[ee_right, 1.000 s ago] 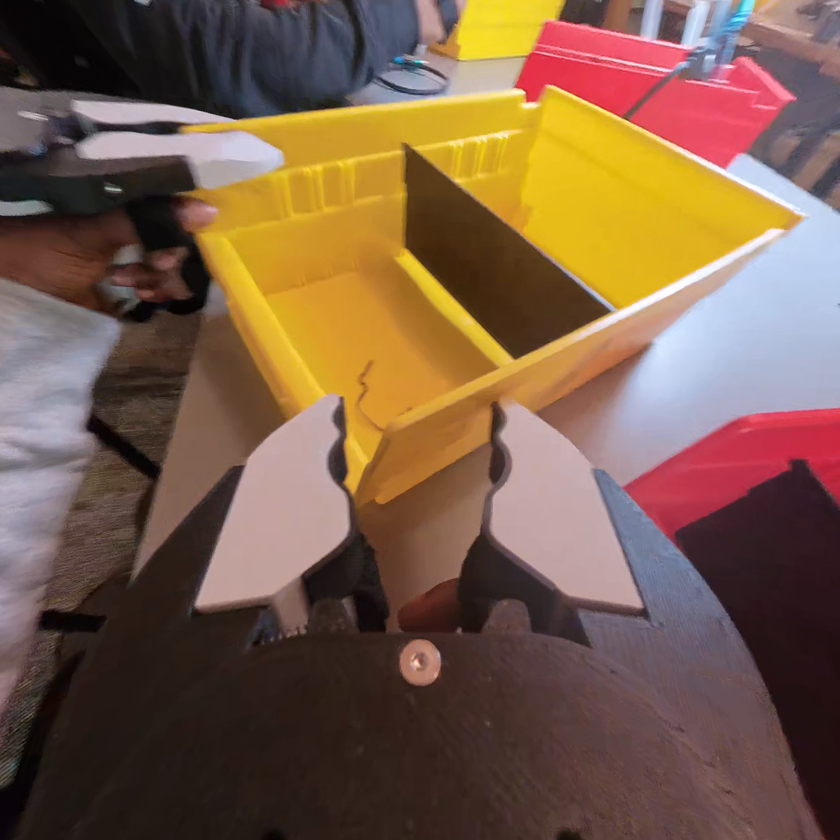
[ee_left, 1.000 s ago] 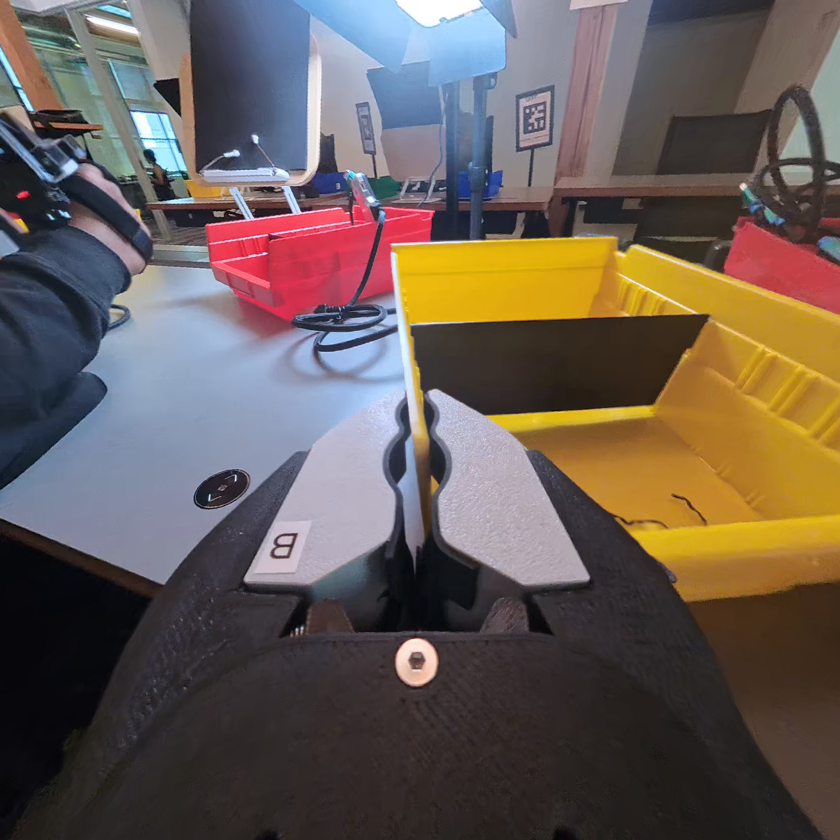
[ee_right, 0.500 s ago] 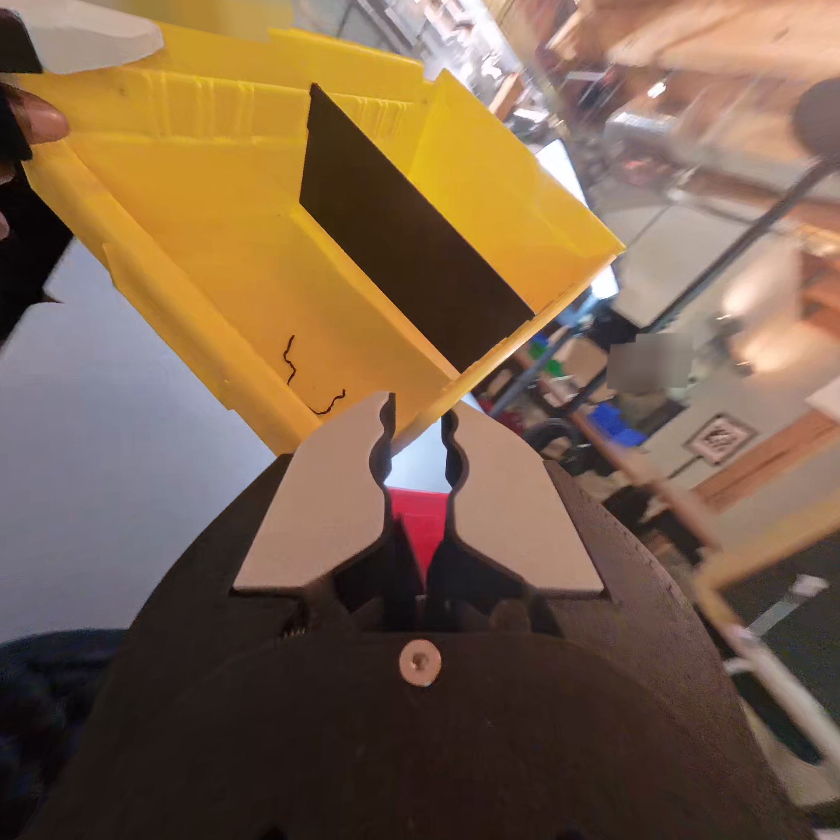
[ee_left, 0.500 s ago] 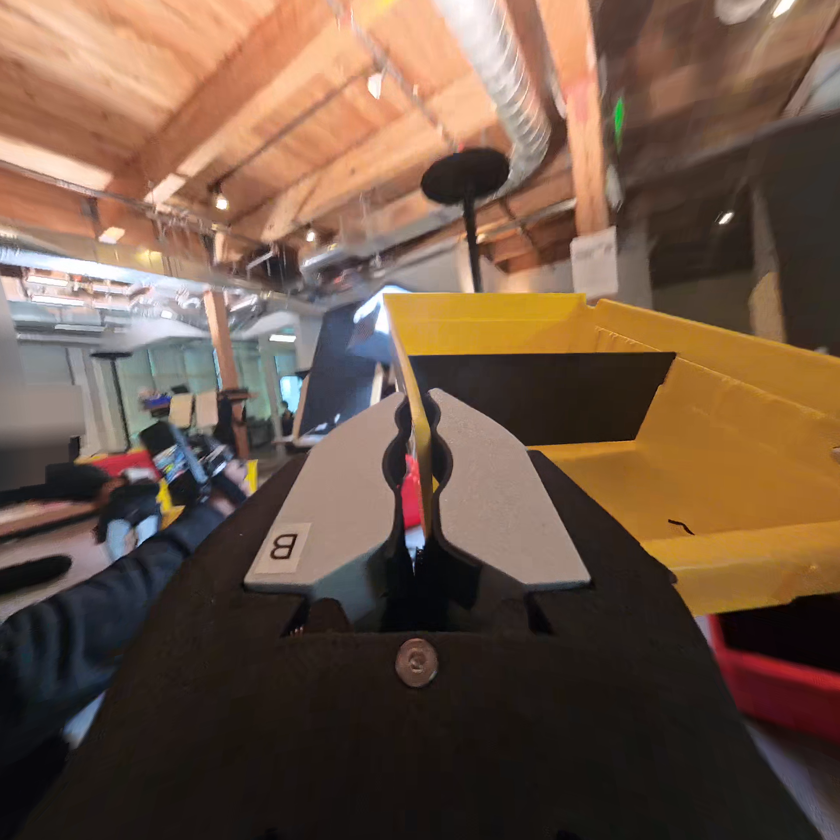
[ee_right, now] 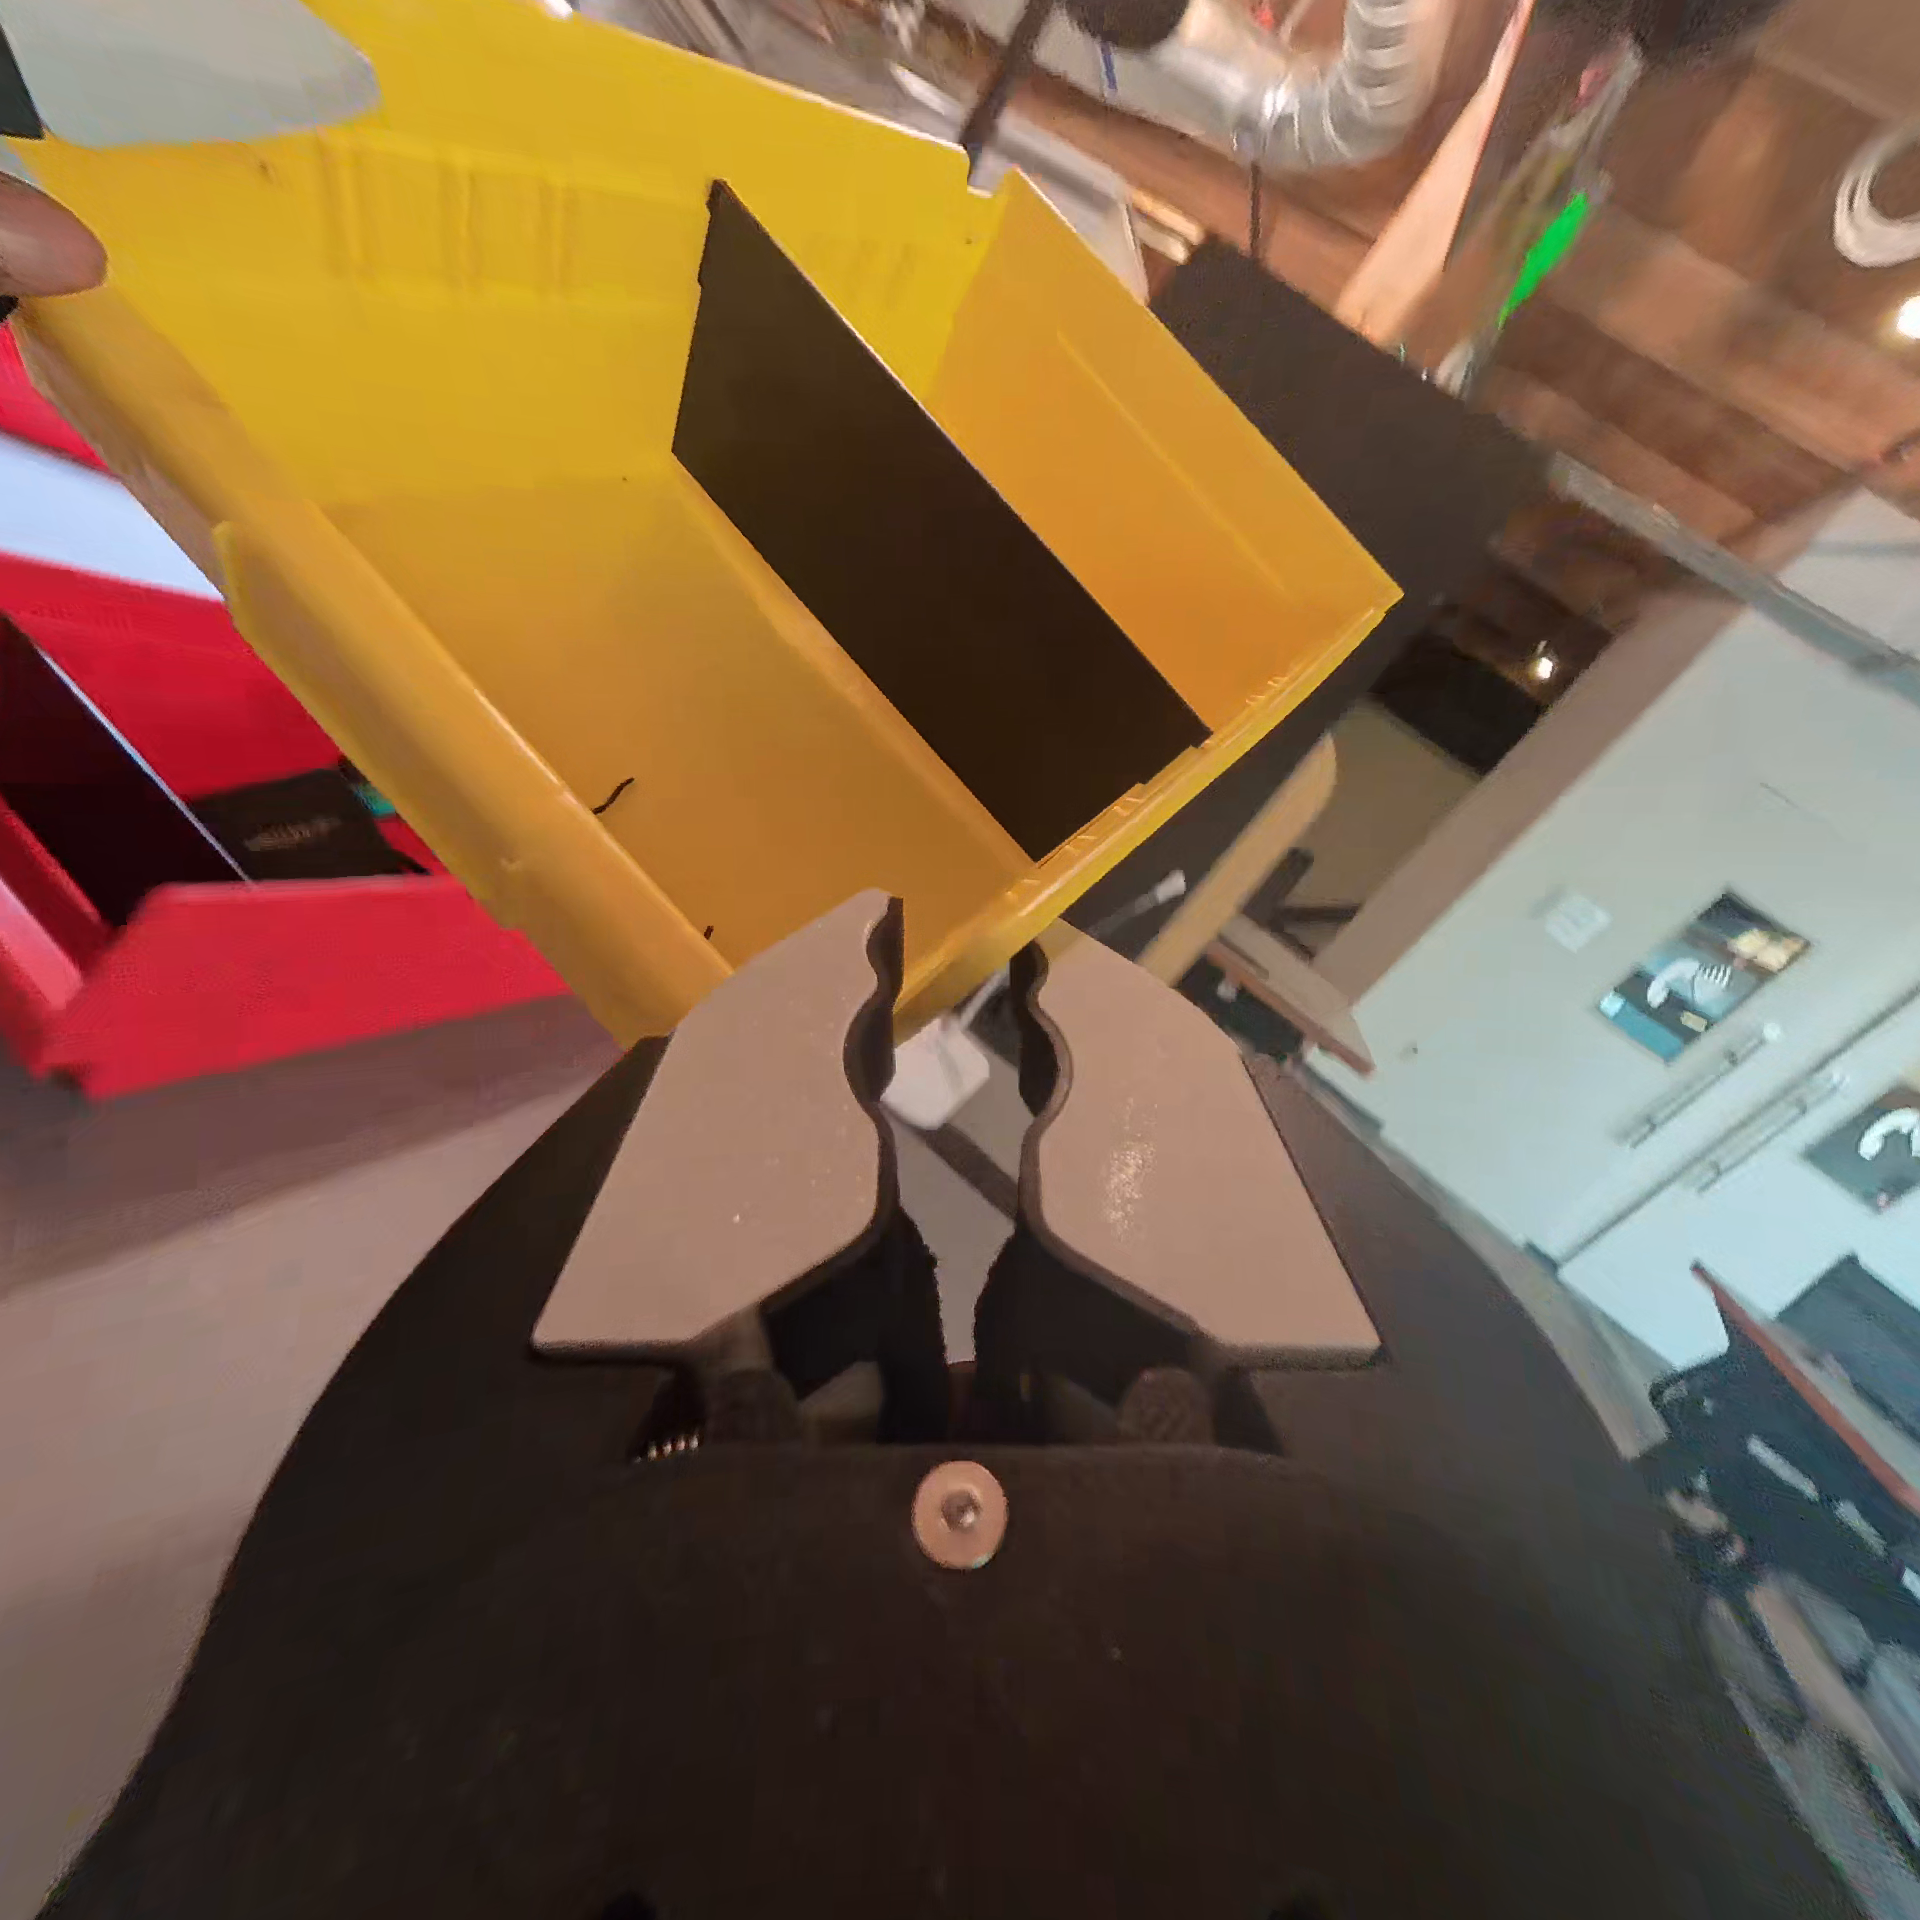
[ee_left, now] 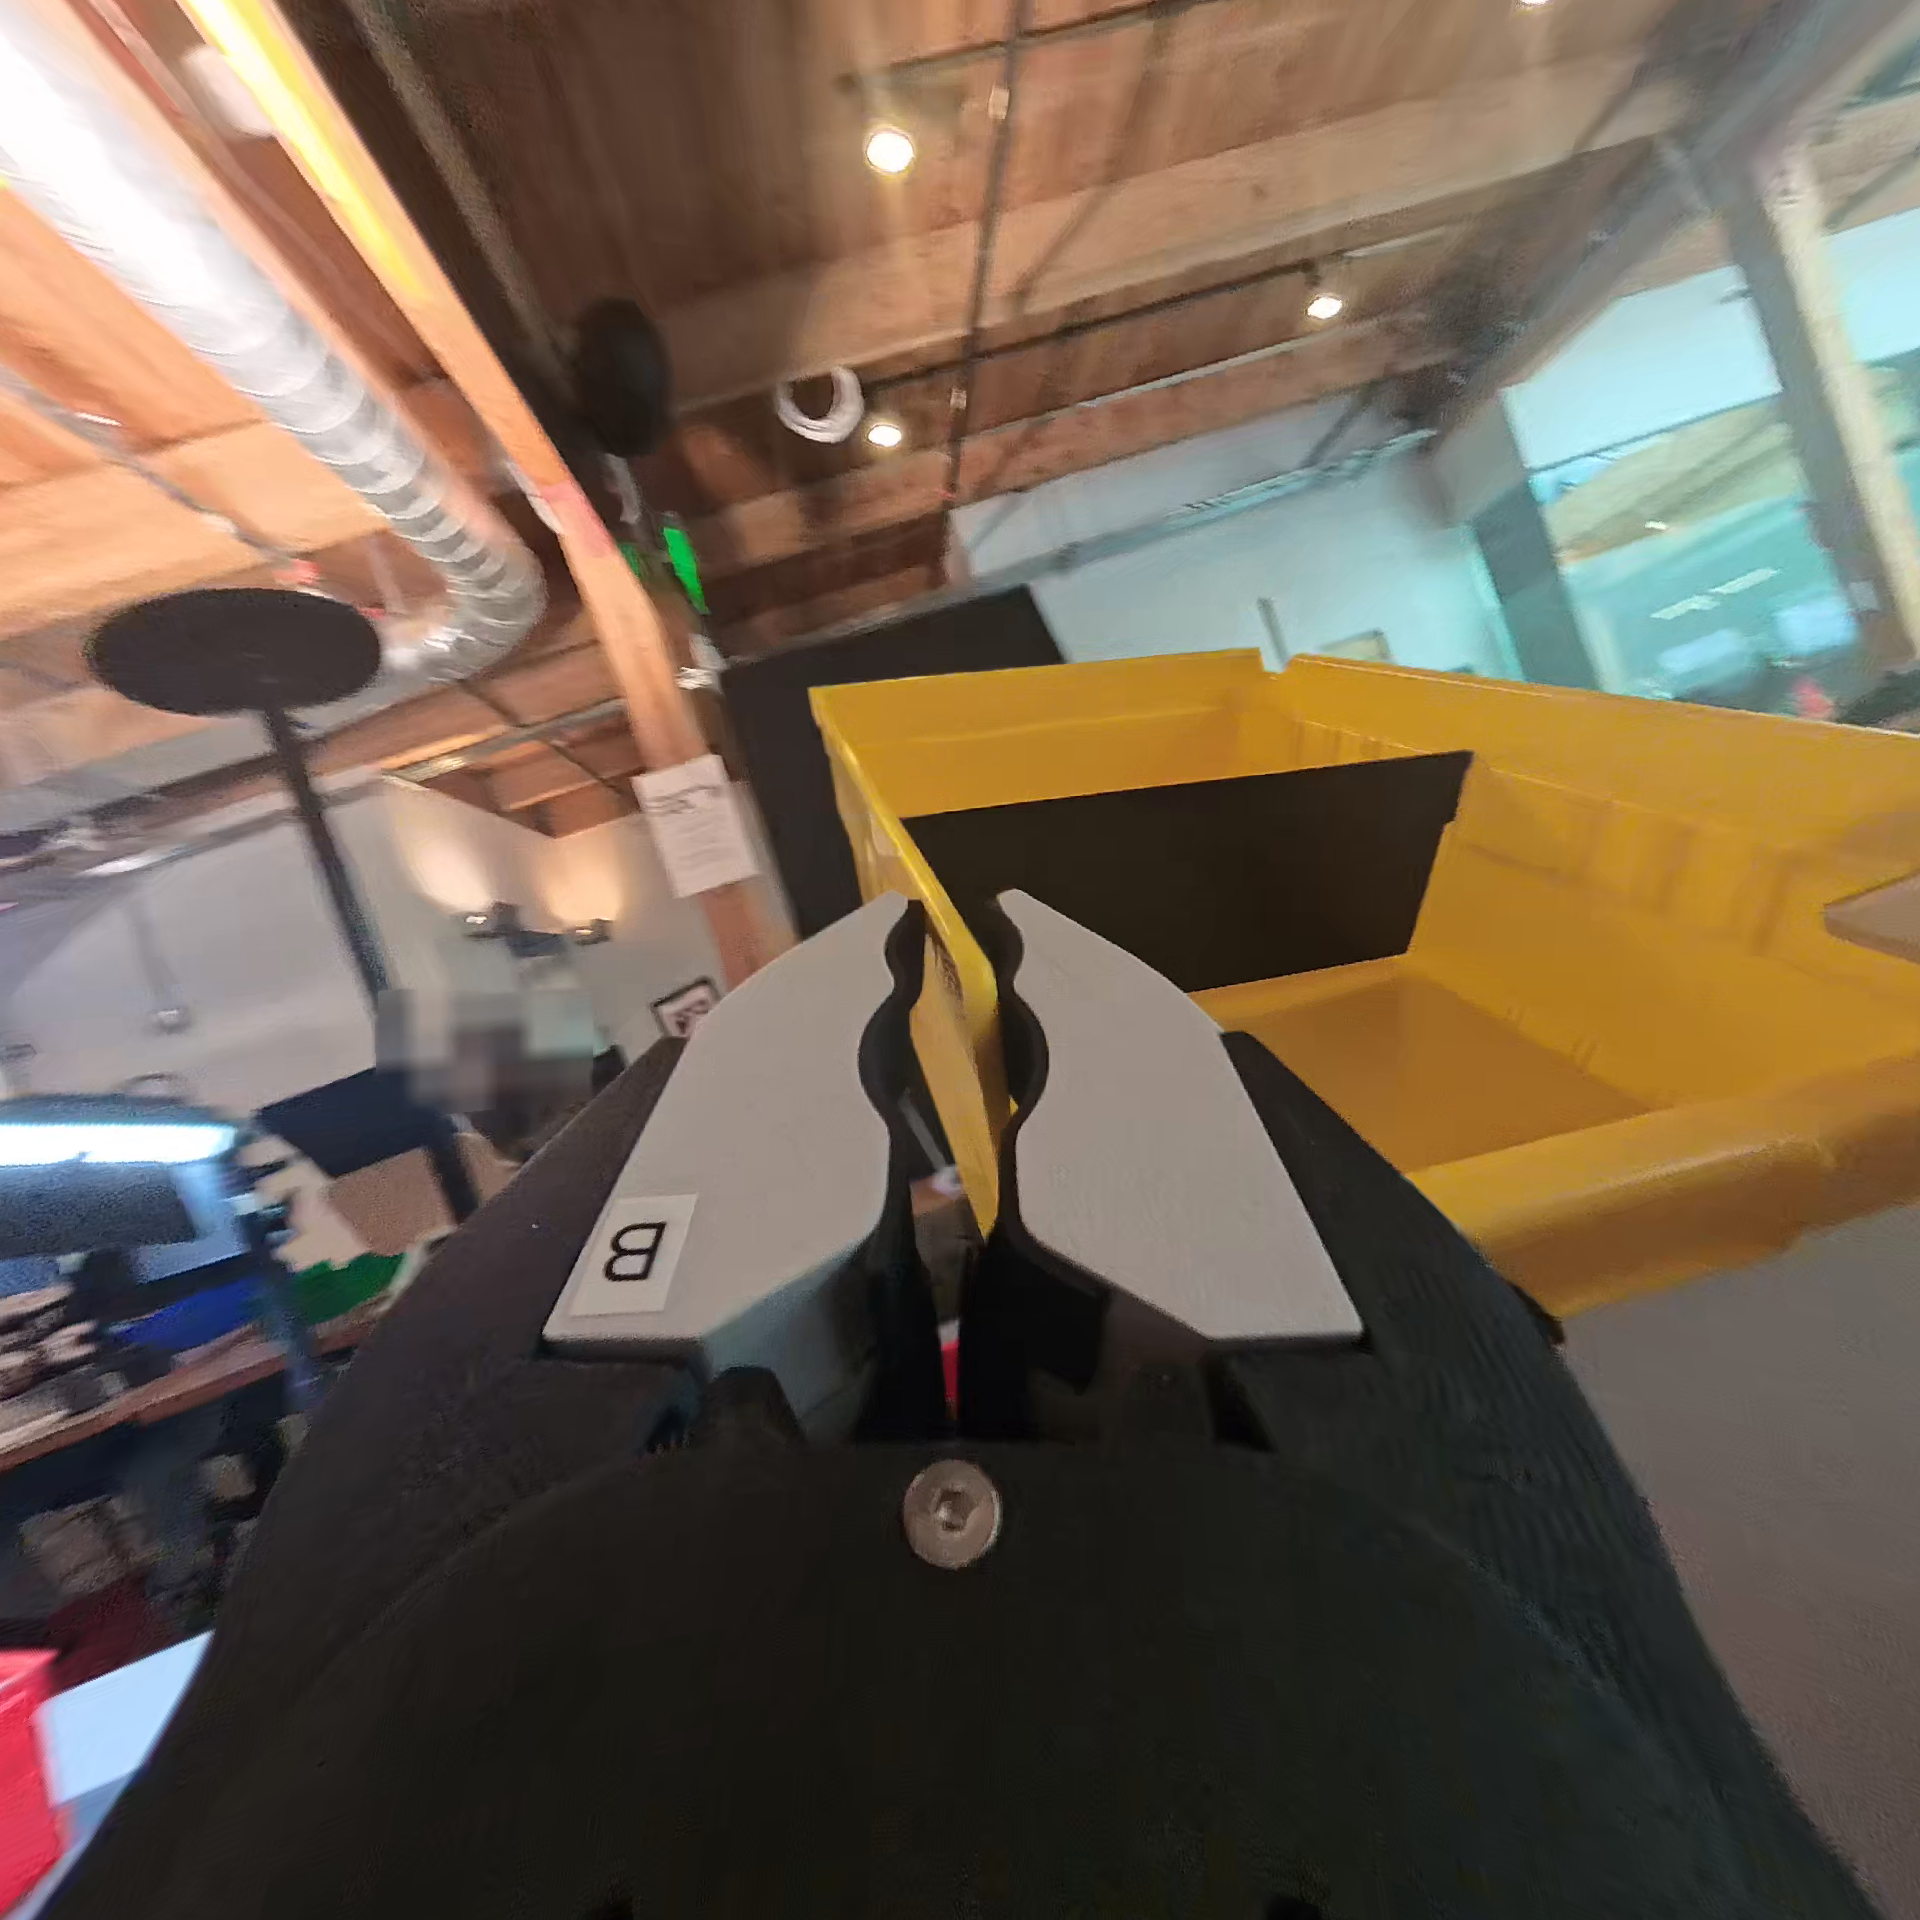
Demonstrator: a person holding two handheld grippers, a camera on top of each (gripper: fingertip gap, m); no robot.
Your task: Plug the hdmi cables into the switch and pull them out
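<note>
No HDMI cable or switch is clearly in view. A yellow plastic bin [ee_left: 1558, 1049] with a black divider [ee_left: 1195, 873] hangs tilted in the air between both grippers. My left gripper [ee_left: 956, 920] is shut on the bin's side wall. My right gripper [ee_right: 956, 940] is closed on the rim at the corner of the same bin [ee_right: 499, 436], whose divider [ee_right: 914, 582] shows inside. The left gripper's finger [ee_right: 187, 62] and a fingertip of a hand [ee_right: 42, 249] show at the bin's far wall. The bin holds only thin black threads.
A red bin [ee_right: 260, 966] with a dark divider and a flat black box [ee_right: 301, 831] stands on the grey table [ee_right: 208, 1195] under the yellow bin. Another red bin corner [ee_left: 21, 1766] shows at the lower left. Wooden ceiling, ducts and lamp stands lie behind.
The yellow bin has come up off the table and tilted; both views now swing toward the ceiling. My right gripper, open a second ago, has closed on the bin's rim.
</note>
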